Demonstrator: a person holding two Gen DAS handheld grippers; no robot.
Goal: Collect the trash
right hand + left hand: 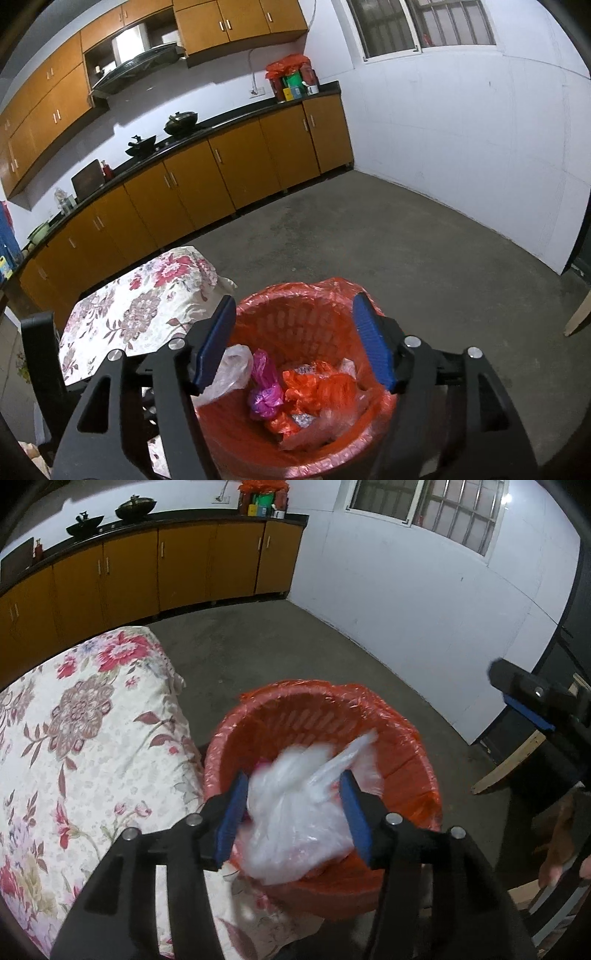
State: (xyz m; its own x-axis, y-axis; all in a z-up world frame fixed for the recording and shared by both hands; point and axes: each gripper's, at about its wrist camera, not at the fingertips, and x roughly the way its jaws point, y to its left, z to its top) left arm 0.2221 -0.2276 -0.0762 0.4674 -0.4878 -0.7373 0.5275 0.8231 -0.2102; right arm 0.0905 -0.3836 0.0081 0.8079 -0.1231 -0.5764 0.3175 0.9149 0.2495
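Observation:
An orange waste basket (402, 760) lined with an orange bag stands on the floor beside the table. My left gripper (295, 794) is open right above it, and a blurred white plastic bag (291, 812) lies between its blue pads (231, 823), over the basket mouth. In the right wrist view my right gripper (293, 339) is open and empty above the same basket (306, 321). Inside lie a white bag (231, 369), a pink bag (264, 387) and orange and clear wrappers (317, 391). The right gripper also shows at the right edge of the left wrist view (532, 701).
A table with a floral cloth (81, 738) stands to the left of the basket, touching it. Yellow kitchen cabinets (221, 177) with woks on a black counter run along the far wall. Bare concrete floor (406, 251) lies beyond. A wooden board (509, 764) leans at the right.

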